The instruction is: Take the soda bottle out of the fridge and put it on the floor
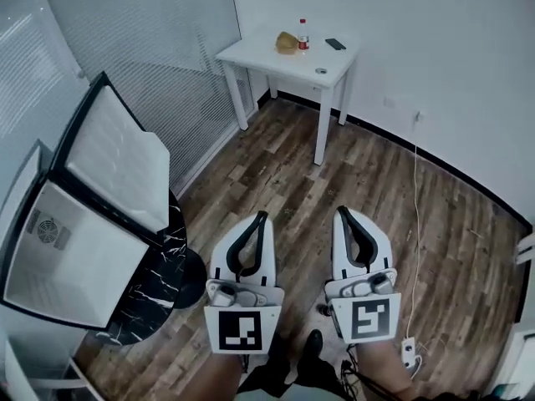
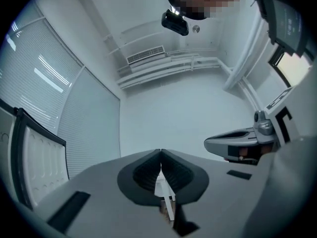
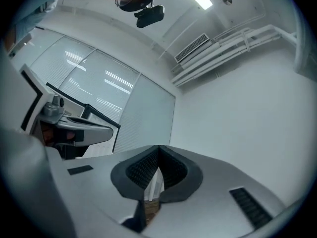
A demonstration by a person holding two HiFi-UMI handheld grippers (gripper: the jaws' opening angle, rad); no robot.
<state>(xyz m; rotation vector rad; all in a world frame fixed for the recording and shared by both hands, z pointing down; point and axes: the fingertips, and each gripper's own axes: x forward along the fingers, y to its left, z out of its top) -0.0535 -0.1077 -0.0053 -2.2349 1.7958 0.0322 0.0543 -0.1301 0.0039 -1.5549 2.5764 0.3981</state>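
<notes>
The soda bottle (image 1: pixel 303 35), dark with a red cap, stands upright on a white table (image 1: pixel 251 54) at the far end of the room. The small fridge (image 1: pixel 67 257) sits at the left with its door (image 1: pixel 117 153) swung wide; the white inside that shows holds nothing. My left gripper (image 1: pixel 262 215) and right gripper (image 1: pixel 340 210) hang side by side over the wood floor, far from bottle and fridge. Both are shut with nothing between the fingers. The left gripper (image 2: pixel 160 152) and right gripper (image 3: pixel 159 148) point up toward the far wall, jaws meeting at the tips.
A yellowish lump (image 1: pixel 287 43), a black remote (image 1: pixel 335 44) and a small round item (image 1: pixel 321 71) share the table. The fridge rests on a black marbled stand (image 1: pixel 159 282). A cable (image 1: pixel 416 190) runs down the right wall to a power strip (image 1: pixel 408 349). Blinds cover the left wall.
</notes>
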